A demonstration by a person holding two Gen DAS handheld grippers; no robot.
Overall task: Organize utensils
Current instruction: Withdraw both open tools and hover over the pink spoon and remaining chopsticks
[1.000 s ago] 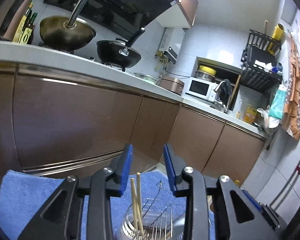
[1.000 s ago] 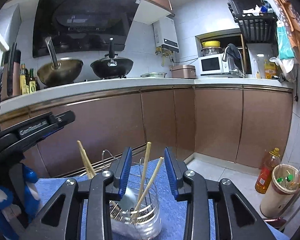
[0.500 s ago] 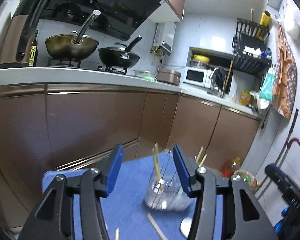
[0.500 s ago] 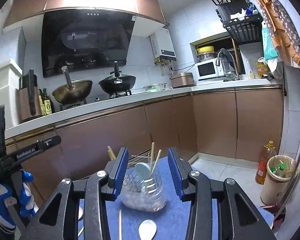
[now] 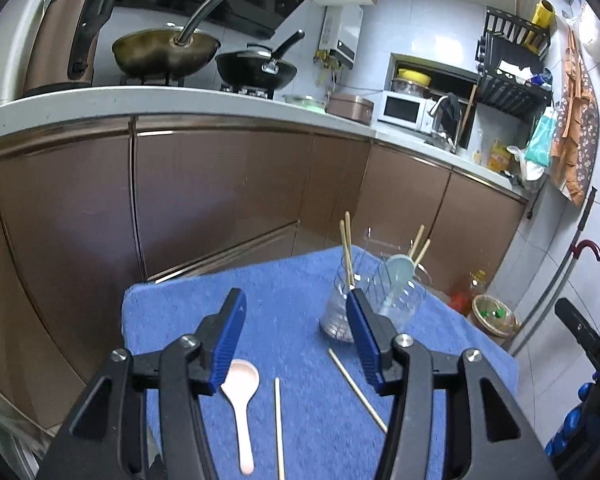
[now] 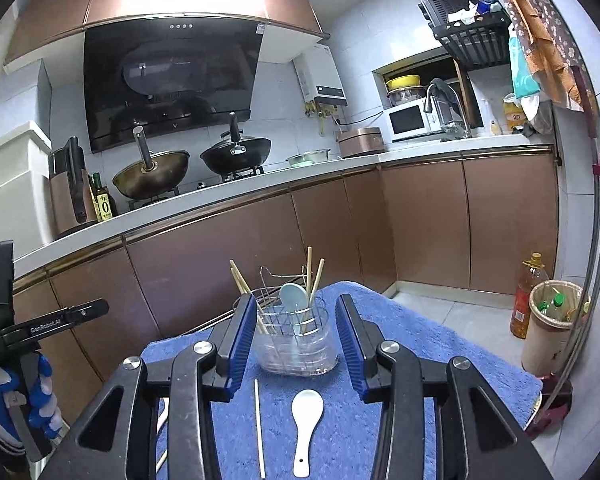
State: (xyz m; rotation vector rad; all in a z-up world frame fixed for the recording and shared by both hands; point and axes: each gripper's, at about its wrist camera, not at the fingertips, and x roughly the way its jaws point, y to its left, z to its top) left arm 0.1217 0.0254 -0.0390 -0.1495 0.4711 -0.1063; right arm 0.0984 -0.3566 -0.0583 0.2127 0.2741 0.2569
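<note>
Left wrist view
Left gripper: jaws spread wide, nothing between them, above the blue towel.
Utensil holder: clear, upright at the towel's far right, holding chopsticks and a pale blue spoon.
Loose items: pink spoon and two chopsticks flat on the towel.

Right wrist view
Right gripper: jaws apart, empty.
White spoon: lying before the holder.
Writing: "GenRobot.AI" on the other gripper's black body; a "0" on the oil bottle.

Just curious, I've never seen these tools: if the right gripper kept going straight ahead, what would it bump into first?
Probably the clear utensil holder, standing directly between the open right gripper fingers, though depth is hard to judge.
</note>
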